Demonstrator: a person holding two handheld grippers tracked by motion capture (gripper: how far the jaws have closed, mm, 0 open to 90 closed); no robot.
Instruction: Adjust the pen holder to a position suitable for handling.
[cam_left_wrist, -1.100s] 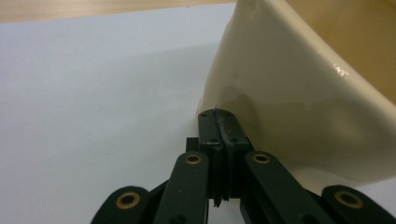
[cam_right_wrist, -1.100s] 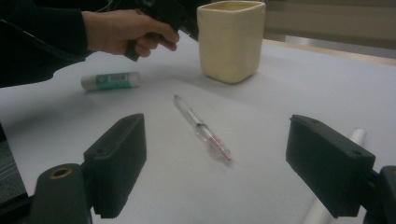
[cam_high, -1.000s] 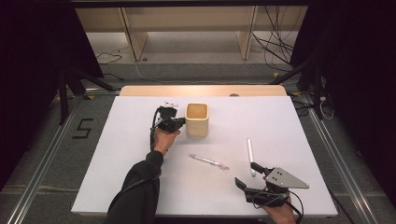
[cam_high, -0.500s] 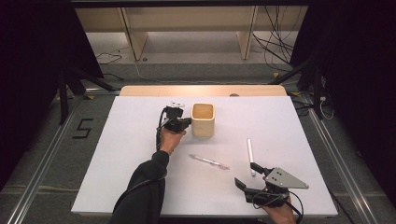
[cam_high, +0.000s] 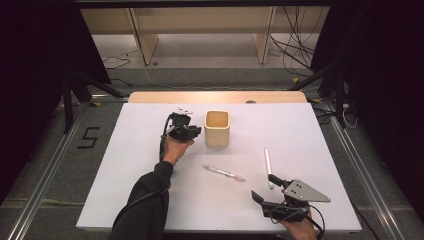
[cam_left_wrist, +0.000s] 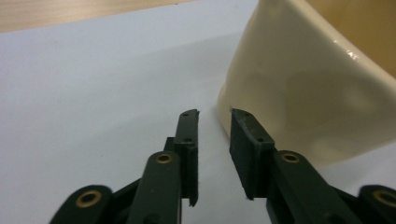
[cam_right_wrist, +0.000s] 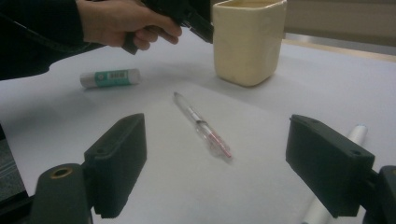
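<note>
Shifted cup (cam_high: 217, 128) rightward across the table (cam_high: 125, 200); my L gripper (cam_left_wrist: 214, 114) jaws just opened a bit, narrow gap, nothing between, cup just beside. Looks released. R gripper (cam_right_wrist: 233, 161) wide, empty, facing pen (cam_right_wrist: 201, 126).

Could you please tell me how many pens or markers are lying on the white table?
2. A clear pen lies mid-table before the cream cup; a white marker lies right of it, near the right gripper. Sleeves may hide others.
</note>
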